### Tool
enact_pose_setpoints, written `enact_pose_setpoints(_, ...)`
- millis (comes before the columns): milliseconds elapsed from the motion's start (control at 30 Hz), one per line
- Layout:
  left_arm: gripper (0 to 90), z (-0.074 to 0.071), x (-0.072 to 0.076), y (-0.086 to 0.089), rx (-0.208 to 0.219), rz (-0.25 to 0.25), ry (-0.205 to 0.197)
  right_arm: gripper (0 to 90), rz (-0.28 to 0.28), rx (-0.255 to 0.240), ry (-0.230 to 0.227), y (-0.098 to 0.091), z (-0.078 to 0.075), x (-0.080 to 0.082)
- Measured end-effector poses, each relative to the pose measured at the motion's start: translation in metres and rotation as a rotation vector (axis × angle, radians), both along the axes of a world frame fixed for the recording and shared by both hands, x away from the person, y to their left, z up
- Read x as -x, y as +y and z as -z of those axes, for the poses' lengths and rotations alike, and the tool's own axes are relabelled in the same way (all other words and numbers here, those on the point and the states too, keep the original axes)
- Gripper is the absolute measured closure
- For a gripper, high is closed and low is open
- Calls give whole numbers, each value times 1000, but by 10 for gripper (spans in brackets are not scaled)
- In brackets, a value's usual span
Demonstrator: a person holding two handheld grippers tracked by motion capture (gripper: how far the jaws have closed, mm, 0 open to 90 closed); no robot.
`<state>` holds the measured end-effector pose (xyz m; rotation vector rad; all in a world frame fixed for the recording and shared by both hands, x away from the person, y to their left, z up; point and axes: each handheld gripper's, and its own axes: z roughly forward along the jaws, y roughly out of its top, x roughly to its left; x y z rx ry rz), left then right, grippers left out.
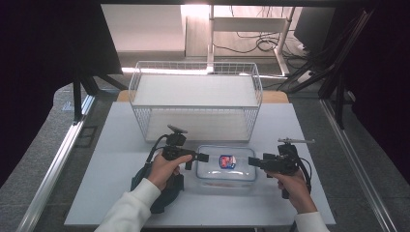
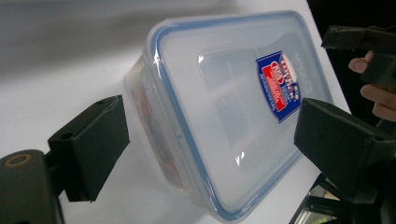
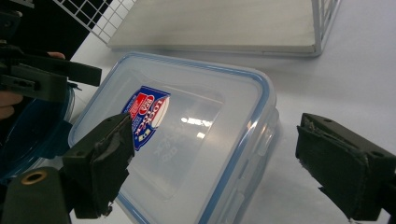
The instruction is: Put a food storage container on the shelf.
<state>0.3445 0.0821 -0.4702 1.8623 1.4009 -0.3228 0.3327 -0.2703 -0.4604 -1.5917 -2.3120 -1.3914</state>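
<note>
A clear plastic box (image 1: 226,165) with a blue-rimmed lid and a red and blue sticker (image 1: 227,161) lies on the white table, between my two grippers. My left gripper (image 1: 203,157) points at its left end, open. In the left gripper view its jaws stand wide apart around the box (image 2: 224,107), not touching it. My right gripper (image 1: 252,161) faces the box's right end, also open. In the right gripper view the box (image 3: 187,135) sits between the spread jaws, untouched. Something orange-red (image 2: 154,130) shows through the box wall.
A white wire basket (image 1: 196,99) with a flat white floor stands just behind the box. A dark blue round dish (image 1: 164,193) lies under my left hand. The table's side edges run close to black frame rails (image 1: 58,159).
</note>
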Motion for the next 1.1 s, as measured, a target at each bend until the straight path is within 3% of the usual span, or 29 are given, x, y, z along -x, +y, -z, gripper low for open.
enact_pose_setpoints(133, 82, 5, -5, -4, -13, -11, 25, 114, 4, -11, 9, -1, 2, -2)
enact_pose_setpoints(167, 82, 7, -7, -3, -37, 14, 26, 113, 3, -12, 9, -1, 2, -2)
enact_pose_setpoints(200, 81, 9, -7, -5, -29, -6, 38, 114, 3, -11, 9, -1, 2, -2)
enact_pose_setpoints(333, 78, 17, -12, -8, -38, -8, 81, 113, 6, -10, 13, -2, 4, -3)
enact_pose_setpoints(600, 74, 19, -14, -11, -25, -8, 94, 102, 8, -50, 56, -5, 12, -7)
enact_pose_setpoints(967, 92, 22, -19, -19, -36, 37, 155, 98, -6, -91, 109, 0, 22, -10)
enact_pose_setpoints(1100, 90, 23, -20, -23, -48, 64, 168, 93, -15, -125, 160, 2, 29, -13)
